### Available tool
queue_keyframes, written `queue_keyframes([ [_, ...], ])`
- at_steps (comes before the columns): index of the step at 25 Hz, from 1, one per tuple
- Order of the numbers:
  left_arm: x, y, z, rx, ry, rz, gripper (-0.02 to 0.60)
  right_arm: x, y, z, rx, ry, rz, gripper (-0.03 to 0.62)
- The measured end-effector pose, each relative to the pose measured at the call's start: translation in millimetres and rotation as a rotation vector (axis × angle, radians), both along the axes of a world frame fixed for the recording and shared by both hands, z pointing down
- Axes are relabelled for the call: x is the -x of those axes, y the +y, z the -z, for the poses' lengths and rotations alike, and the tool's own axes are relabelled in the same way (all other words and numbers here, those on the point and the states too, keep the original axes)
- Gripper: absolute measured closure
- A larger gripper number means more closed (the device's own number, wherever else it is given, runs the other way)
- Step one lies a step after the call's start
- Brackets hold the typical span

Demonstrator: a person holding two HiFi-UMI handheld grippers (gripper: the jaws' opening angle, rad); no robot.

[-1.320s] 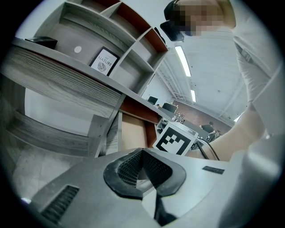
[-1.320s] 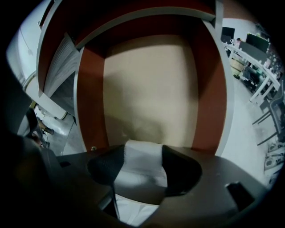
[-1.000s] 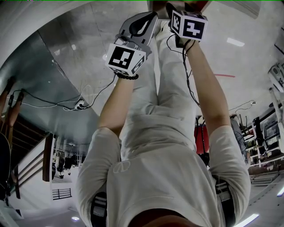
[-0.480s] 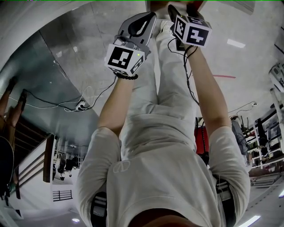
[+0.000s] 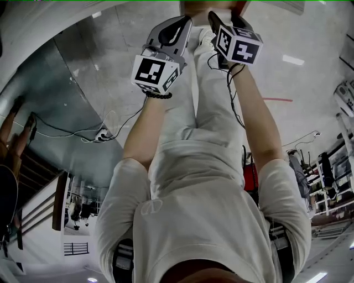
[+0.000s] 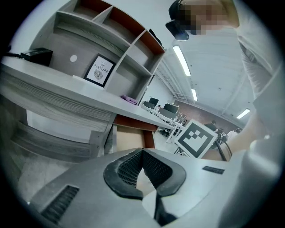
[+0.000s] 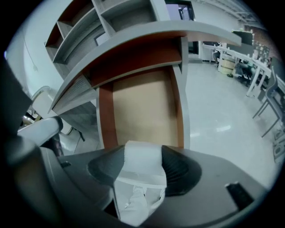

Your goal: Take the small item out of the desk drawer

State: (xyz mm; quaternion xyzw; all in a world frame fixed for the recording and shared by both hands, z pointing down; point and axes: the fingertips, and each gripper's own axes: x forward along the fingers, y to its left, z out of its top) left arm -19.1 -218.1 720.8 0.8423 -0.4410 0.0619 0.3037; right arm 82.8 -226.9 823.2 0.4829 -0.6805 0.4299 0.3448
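A small white packet (image 7: pixel 140 156) sits between the dark ribbed pads of my right gripper (image 7: pixel 143 171), which is shut on it just in front of the open desk drawer (image 7: pixel 141 104). The drawer's tan bottom looks bare, with red-brown side walls. My left gripper (image 6: pixel 142 156) is shut with nothing in it, its pads meeting at the tips; the same drawer (image 6: pixel 128 139) lies beyond it. In the head view both grippers are at the top, left (image 5: pixel 183 23) and right (image 5: pixel 213 16), side by side over the person's pale trousers.
The grey desk top (image 6: pixel 67 91) carries a shelf unit with a framed print (image 6: pixel 99 71), a purple thing (image 6: pixel 129 98) and a black device (image 6: pixel 37 54). Cables trail on the floor (image 5: pixel 83 132). White racks and desks stand farther off (image 7: pixel 242 62).
The right gripper's marker cube has turned and edged slightly left and up. The left gripper has barely moved. The packet stays held.
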Motion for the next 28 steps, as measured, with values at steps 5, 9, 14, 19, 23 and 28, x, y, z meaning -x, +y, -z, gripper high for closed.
queue_keyframes([
  [5,-1,-1,30,-0.019,-0.010,-0.006,0.583,-5,9,30,-0.007,-0.018,-0.025,0.336],
  [9,5,-2,57,-0.046,-0.019,-0.010,0.583,-1,12,59,-0.025,-0.035,-0.029,0.336],
  [14,12,2,90,-0.062,-0.034,-0.011,0.583,-2,21,102,-0.050,-0.067,-0.052,0.336],
  [19,20,4,127,-0.088,-0.051,-0.011,0.583,-7,19,160,-0.120,-0.094,-0.064,0.336],
  [23,26,11,163,-0.109,-0.070,-0.012,0.583,-14,21,213,-0.181,-0.100,-0.068,0.336],
  [28,29,-2,203,-0.166,-0.088,-0.027,0.583,-23,-1,271,-0.270,-0.118,-0.088,0.335],
])
